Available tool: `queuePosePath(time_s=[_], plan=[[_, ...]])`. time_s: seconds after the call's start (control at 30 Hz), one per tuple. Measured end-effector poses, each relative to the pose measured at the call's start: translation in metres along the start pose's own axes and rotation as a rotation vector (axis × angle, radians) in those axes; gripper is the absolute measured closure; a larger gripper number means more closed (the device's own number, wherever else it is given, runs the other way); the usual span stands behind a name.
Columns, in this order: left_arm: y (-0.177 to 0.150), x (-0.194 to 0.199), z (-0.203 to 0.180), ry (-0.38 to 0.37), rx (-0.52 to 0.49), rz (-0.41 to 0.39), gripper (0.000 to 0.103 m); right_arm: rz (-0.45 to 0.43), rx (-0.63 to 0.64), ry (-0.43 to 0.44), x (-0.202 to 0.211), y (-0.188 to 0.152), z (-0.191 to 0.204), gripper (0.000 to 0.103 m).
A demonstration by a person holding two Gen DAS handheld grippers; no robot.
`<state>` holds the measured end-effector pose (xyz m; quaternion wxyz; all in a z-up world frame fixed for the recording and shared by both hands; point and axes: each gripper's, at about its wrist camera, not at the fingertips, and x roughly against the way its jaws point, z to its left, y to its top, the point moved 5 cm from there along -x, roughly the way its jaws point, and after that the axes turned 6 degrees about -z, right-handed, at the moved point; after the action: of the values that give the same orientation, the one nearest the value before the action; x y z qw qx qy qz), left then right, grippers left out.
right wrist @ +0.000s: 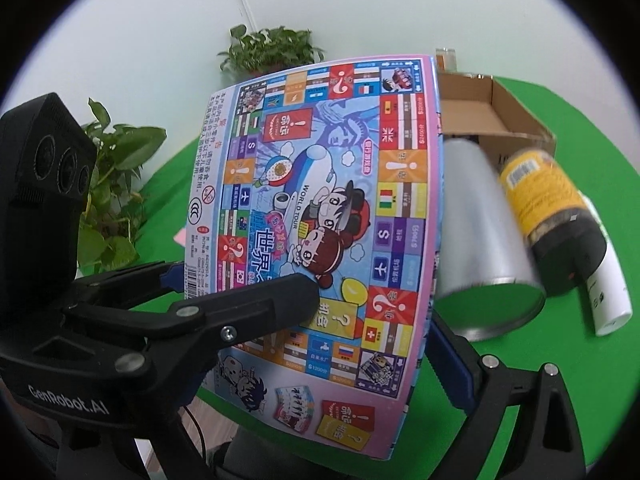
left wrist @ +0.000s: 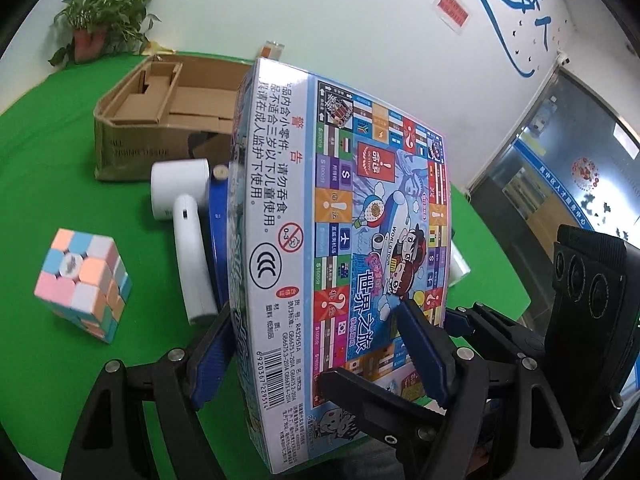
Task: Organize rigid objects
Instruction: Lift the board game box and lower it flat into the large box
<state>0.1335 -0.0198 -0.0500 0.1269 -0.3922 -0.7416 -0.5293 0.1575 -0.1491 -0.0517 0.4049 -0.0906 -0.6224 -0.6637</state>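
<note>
A flat colourful board game box is held tilted above the green table, with both grippers on it. My left gripper is shut on its near end, one blue pad under the box and the other on the printed face. My right gripper is shut on the same box, its black finger lying across the printed face and a blue-padded finger at the right edge. An open cardboard box stands behind.
A pastel puzzle cube and a white handheld device lie at the left. A silver can, a yellow-labelled jar and a white tube lie at the right. Potted plants stand at the table's back.
</note>
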Motion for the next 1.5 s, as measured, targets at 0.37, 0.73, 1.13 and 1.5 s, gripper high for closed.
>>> queuePosePath(time_s=[0.37,0.73,1.13,1.5], plan=[[0.045,0.015,-0.011,-0.007,-0.029,-0.078,0.026,-0.083,0.029,-0.022,0.008,0.033,0.006,0.008],[0.109,0.014,-0.02,0.055,-0.101,-0.12,0.026,-0.114,0.066,-0.053,-0.009,0.085,0.009,0.008],[0.223,-0.024,0.005,0.115,-0.089,-0.087,0.027,-0.067,0.08,-0.057,-0.059,0.168,0.006,0.01],[0.256,-0.073,0.037,0.161,-0.027,0.003,0.032,0.071,-0.013,0.026,-0.12,0.179,-0.027,0.011]])
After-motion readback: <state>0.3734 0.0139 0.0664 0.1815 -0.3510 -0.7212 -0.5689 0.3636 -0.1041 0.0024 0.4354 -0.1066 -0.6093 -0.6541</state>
